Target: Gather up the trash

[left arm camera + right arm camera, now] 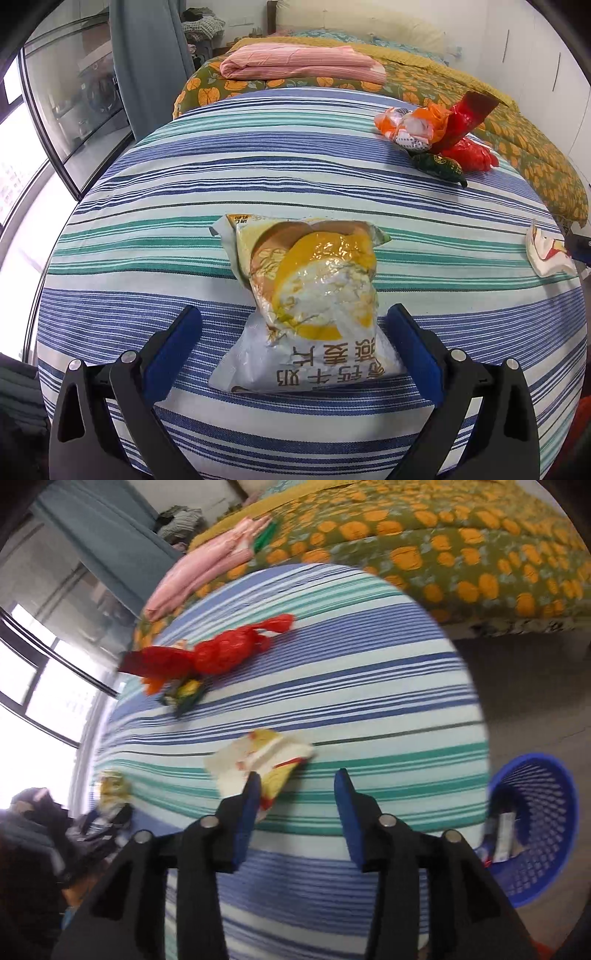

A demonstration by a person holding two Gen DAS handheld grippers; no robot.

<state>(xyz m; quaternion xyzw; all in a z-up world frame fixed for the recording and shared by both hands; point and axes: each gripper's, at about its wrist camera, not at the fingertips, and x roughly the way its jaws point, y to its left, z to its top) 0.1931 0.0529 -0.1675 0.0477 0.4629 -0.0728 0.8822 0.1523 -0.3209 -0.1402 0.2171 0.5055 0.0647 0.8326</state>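
A yellow-and-white snack bag [310, 295] lies flat on the striped sheet [147, 229]. My left gripper [293, 325] is open and straddles the bag's lower half, one blue pad on each side, neither pressing it. A crumpled white-and-yellow wrapper [243, 760] lies just ahead of my right gripper [297, 782]. That gripper is open with nothing between its pads, and its left finger overlaps the wrapper's near edge. The same wrapper [546, 254] shows at the right edge of the left wrist view.
A pile of red and orange wrappers [443, 125] with a dark green packet [439, 168] sits further back on the sheet. A blue mesh basket [546, 764] stands on the floor to the bed's right, holding some trash. A folded pink blanket [303, 64] lies on the patterned quilt.
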